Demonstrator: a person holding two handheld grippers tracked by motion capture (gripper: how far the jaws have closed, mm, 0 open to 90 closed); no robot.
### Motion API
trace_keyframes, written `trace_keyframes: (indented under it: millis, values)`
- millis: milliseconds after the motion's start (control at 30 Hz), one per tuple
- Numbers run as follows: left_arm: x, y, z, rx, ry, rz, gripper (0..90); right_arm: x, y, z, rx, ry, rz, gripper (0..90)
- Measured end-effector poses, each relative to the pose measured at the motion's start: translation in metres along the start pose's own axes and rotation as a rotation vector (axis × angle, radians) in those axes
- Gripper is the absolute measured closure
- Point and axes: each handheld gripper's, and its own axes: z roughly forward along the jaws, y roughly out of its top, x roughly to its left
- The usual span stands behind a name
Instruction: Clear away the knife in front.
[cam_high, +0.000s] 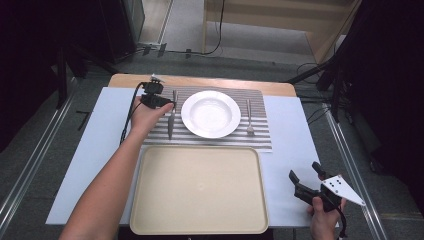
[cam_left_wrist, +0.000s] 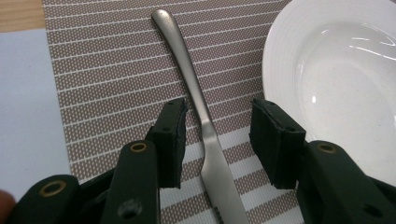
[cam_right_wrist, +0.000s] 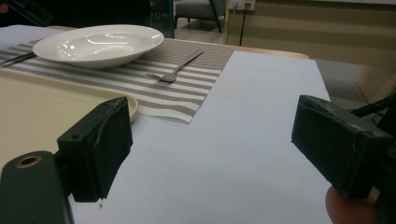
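A steel knife (cam_high: 171, 119) lies on the striped placemat (cam_high: 260, 137), left of the white plate (cam_high: 210, 113). My left gripper (cam_high: 168, 105) hovers over the knife's handle, open. In the left gripper view the knife (cam_left_wrist: 201, 116) runs between the two black pads (cam_left_wrist: 173, 140), which do not touch it, and the plate (cam_left_wrist: 336, 79) is at the right. A fork (cam_high: 249, 118) lies right of the plate. My right gripper (cam_high: 306, 175) rests open near the table's front right corner. The right gripper view looks past its jaws to the fork (cam_right_wrist: 175, 67) and plate (cam_right_wrist: 98, 44).
A large beige tray (cam_high: 199, 191) sits empty in front of the placemat, also visible as the tray (cam_right_wrist: 42, 107) at the left of the right gripper view. A pale blue sheet (cam_high: 292, 140) covers the table; the wooden back edge (cam_high: 200, 81) shows beyond it.
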Motion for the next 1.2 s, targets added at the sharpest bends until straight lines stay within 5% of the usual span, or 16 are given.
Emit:
trace_keyframes:
  millis: [333,500,567,700,933,1200]
  values:
    - [-0.006,0.011,0.028,0.106,0.084,0.007,71.0,0.0,0.0,0.001,0.003,-0.002,0.003,13.5]
    - [-0.012,0.011,0.04,0.148,0.103,0.042,71.2,0.0,0.0,0.001,0.003,-0.002,0.003,13.6]
    - [-0.015,0.01,0.044,0.158,0.149,0.061,71.3,0.0,0.0,0.002,0.002,-0.003,0.002,13.6]
    - [-0.018,0.009,0.046,0.161,0.175,0.083,73.1,0.0,0.0,0.002,0.004,-0.003,0.004,13.7]
    - [-0.009,0.01,0.04,0.216,0.162,0.034,78.5,0.0,-0.001,0.002,0.004,-0.004,0.004,13.7]
    - [0.005,0.006,0.03,0.268,0.129,0.027,77.8,0.0,-0.001,0.003,0.006,-0.005,0.0,13.8]
